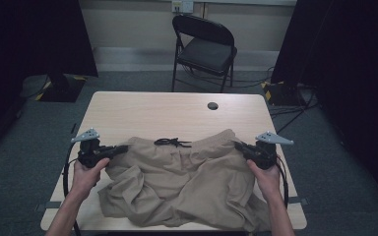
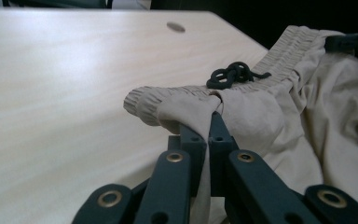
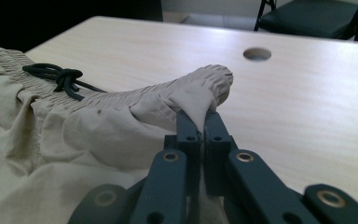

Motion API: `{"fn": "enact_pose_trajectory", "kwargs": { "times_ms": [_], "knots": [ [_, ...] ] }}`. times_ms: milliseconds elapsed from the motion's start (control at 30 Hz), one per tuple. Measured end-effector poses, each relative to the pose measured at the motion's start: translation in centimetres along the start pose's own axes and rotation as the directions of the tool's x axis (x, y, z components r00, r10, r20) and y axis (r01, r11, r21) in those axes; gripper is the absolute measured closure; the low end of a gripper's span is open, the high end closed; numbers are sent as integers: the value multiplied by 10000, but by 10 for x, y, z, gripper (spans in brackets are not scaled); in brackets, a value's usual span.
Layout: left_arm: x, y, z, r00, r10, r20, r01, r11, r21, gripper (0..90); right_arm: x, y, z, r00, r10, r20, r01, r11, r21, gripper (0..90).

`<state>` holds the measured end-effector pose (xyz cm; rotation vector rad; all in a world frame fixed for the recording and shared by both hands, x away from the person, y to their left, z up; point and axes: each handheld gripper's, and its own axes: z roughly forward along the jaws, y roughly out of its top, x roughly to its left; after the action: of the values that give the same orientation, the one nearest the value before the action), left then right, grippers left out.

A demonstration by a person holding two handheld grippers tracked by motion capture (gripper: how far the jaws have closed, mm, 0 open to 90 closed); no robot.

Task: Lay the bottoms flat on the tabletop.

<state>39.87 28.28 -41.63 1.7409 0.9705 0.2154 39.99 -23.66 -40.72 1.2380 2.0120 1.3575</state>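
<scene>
Past my table, a black folding chair stands at the top centre of the frame. A round hole sits in the tabletop's upper middle. Cables trail on the grey carpet at upper right.

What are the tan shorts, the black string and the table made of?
The shorts look like thin woven cloth, matte: they crumple into soft folds, and the waistband is gathered like elastic. The string looks like braided cord, knotted and matte. The table looks like pale wood, perhaps a laminate: faint grain shows under a smooth, slightly shiny surface.
</scene>
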Motion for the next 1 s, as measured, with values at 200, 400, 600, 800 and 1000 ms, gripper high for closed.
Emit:
{"fn": "enact_pose_trajectory", "kwargs": {
  "times_ms": [200, 400, 600, 800, 1000],
  "knots": [
    [-4, 29, -11, 9995, 323, -45, -325, 9977, -597, 892, 3, 24, -5, 9998, -214, -28, 212, 9986, -477, 883],
    [-7, 58, -25, 9978, 649, -110, -658, 9897, -1275, 892, 8, 59, -13, 9988, -496, -22, 490, 9924, -1126, 883],
    [-11, 93, -42, 9964, 844, -78, -842, 9741, -2097, 892, 13, 100, -27, 9965, -837, 35, 828, 9776, -1937, 883],
    [-17, 122, -51, 9926, 1208, -142, -1204, 9594, -2549, 892, 17, 136, -34, 9939, -1076, 245, 1104, 9638, -2426, 883],
    [-9, 148, -45, 9925, 1182, -318, -1224, 9571, -2626, 892, 10, 163, -29, 9940, -1023, 382, 1087, 9601, -2576, 883]
  ]
}}
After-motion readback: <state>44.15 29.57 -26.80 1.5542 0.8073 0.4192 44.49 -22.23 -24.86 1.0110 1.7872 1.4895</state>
